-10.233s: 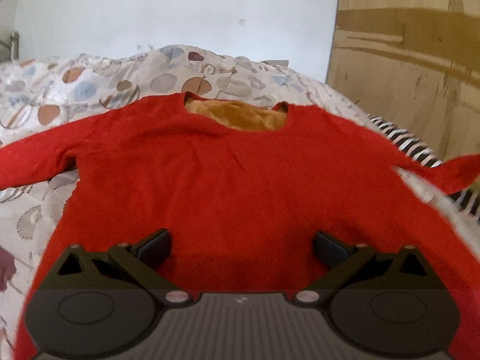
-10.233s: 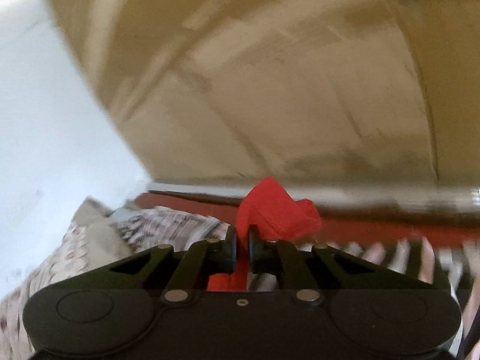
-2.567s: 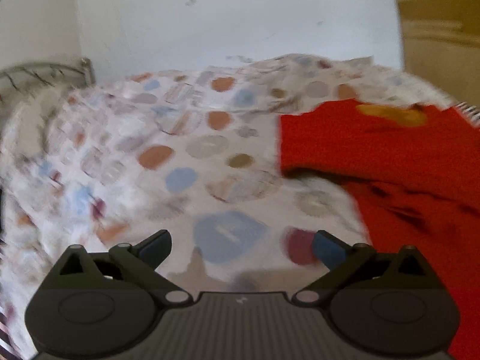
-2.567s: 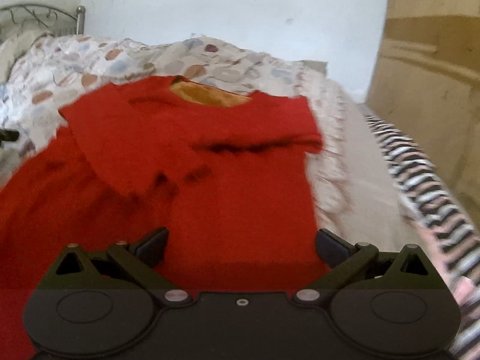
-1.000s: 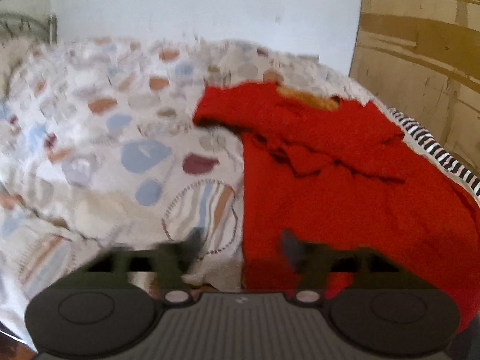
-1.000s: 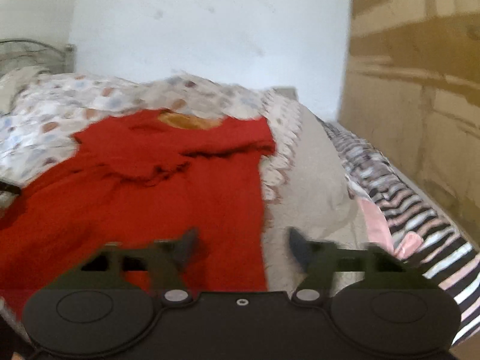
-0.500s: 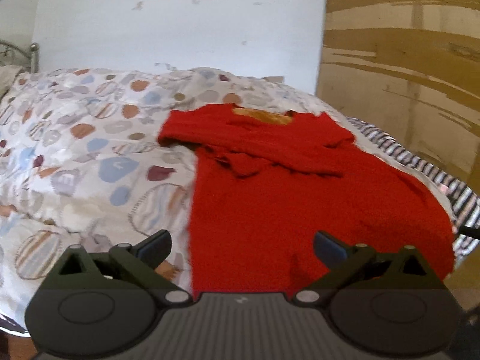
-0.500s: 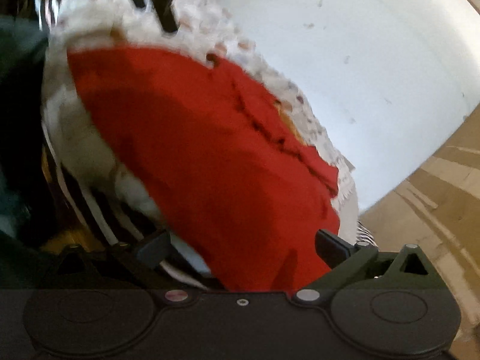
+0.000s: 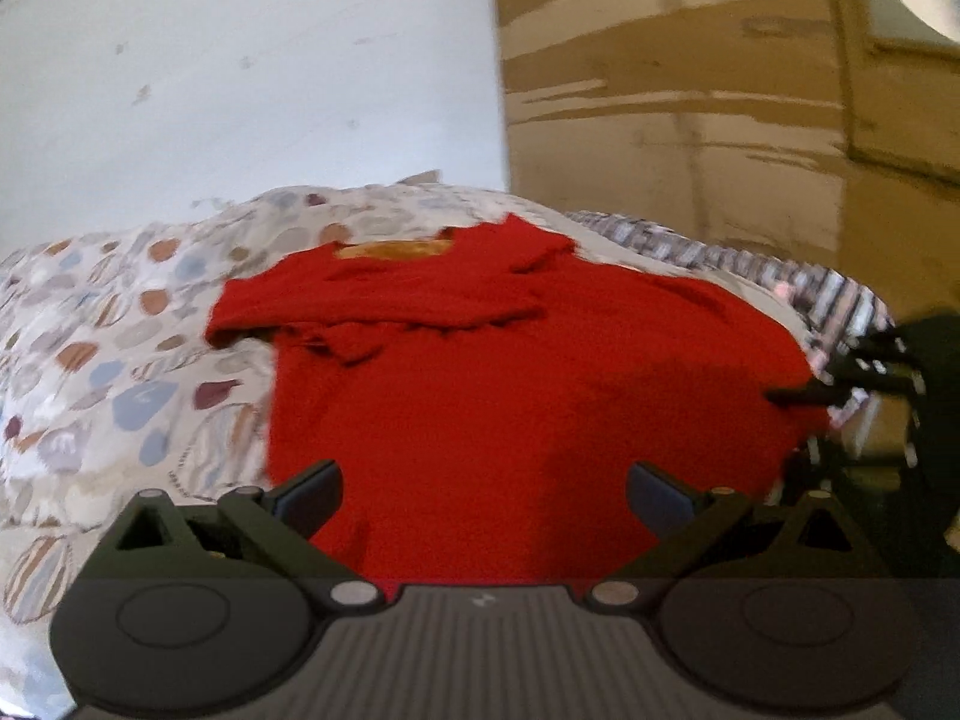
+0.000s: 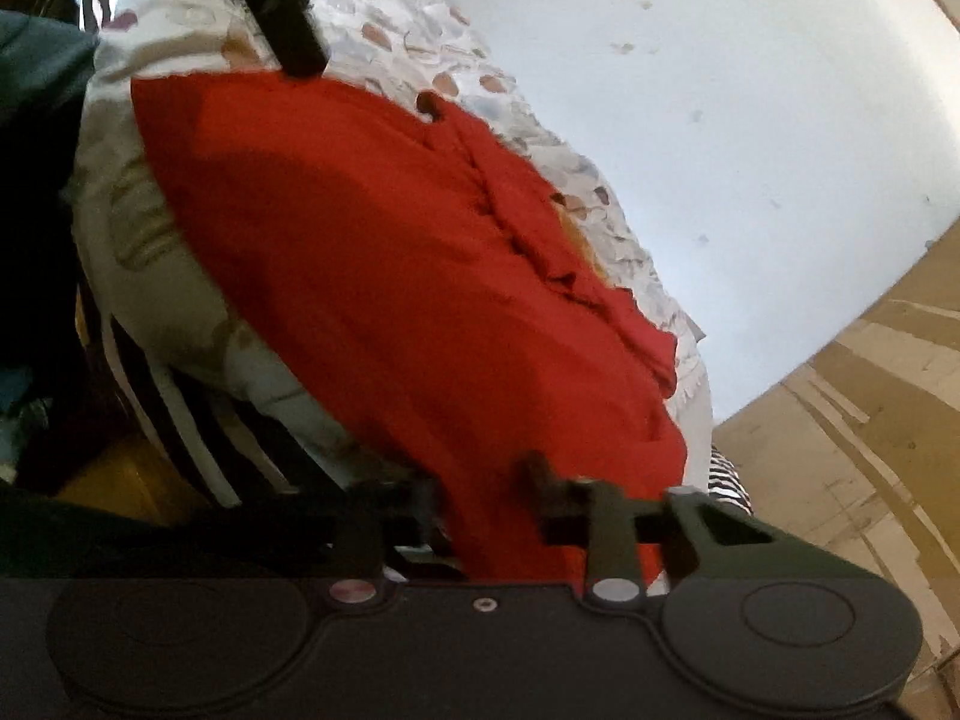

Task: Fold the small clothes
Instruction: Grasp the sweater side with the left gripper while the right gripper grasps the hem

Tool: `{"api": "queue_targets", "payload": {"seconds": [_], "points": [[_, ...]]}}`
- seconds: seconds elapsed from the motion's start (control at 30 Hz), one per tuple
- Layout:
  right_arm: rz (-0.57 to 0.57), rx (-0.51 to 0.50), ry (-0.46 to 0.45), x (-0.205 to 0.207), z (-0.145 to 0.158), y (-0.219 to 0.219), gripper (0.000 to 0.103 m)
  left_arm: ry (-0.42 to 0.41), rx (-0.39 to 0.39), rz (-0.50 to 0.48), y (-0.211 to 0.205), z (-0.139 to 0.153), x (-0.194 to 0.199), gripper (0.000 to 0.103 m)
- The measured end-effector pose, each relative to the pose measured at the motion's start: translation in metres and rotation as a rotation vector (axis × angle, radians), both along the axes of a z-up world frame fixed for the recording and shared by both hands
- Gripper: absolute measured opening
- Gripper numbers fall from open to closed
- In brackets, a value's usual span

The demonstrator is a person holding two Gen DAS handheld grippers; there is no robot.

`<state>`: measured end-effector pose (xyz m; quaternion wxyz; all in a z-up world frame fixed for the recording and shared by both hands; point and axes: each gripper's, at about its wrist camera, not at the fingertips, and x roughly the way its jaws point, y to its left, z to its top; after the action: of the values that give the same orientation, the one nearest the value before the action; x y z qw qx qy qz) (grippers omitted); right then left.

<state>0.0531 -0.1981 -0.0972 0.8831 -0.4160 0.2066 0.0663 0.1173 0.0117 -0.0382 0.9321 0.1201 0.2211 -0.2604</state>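
A red sweater (image 9: 516,384) lies flat on the bed, both sleeves folded across its chest, orange lining showing at the neck. My left gripper (image 9: 480,492) is open wide at the near hem, its fingers either side of the cloth without touching it. My right gripper (image 10: 480,489) is rolled onto its side at the hem's right corner. Its jaws are closing, and the red hem (image 10: 486,516) fills the narrow gap between the pads. In the left wrist view the right gripper (image 9: 840,381) shows at the sweater's right edge.
A quilt (image 9: 120,360) with coloured spots covers the bed left of the sweater. Striped bedding (image 9: 780,276) lies on the right. The white wall (image 9: 240,90) and a wooden panel (image 9: 690,120) stand behind. The bed's near edge drops off under the right gripper.
The right jaws have come together from wide open onto the hem corner, after that gripper rolled sideways and dropped. The left gripper slid right along the hem and stays open.
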Motion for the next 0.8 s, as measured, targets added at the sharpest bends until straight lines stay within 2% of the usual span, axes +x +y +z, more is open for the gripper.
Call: {"api": "queue_targets", "payload": {"seconds": [0.07, 0.17, 0.33, 0.43, 0.53, 0.6, 0.67, 0.8], "points": [[-0.001, 0.046, -0.006, 0.0, 0.013, -0.003, 0.009, -0.016, 0.041, -0.051, -0.009, -0.006, -0.01, 0.103], [-0.015, 0.191, 0.031, 0.01, 0.042, -0.012, 0.004, -0.049, 0.128, -0.099, -0.027, -0.018, -0.02, 0.103], [-0.05, 0.591, 0.157, 0.052, 0.103, -0.043, 0.004, -0.108, 0.251, -0.1, -0.067, -0.034, -0.022, 0.103], [-0.074, 0.768, 0.198, 0.07, 0.129, -0.061, 0.004, -0.153, 0.307, -0.068, -0.084, -0.041, -0.017, 0.103], [-0.077, 0.857, 0.218, 0.084, 0.142, -0.069, 0.004, -0.249, 0.374, -0.024, -0.087, -0.046, -0.012, 0.102], [-0.081, 0.903, 0.239, 0.09, 0.146, -0.073, 0.004, -0.282, 0.422, 0.01, -0.085, -0.05, -0.008, 0.102], [-0.087, 0.941, 0.258, 0.097, 0.147, -0.077, 0.004, -0.258, 0.448, 0.024, -0.08, -0.054, -0.002, 0.101], [-0.1, 0.98, 0.276, 0.097, 0.145, -0.082, 0.004, -0.21, 0.447, 0.059, -0.066, -0.06, 0.004, 0.101]]}}
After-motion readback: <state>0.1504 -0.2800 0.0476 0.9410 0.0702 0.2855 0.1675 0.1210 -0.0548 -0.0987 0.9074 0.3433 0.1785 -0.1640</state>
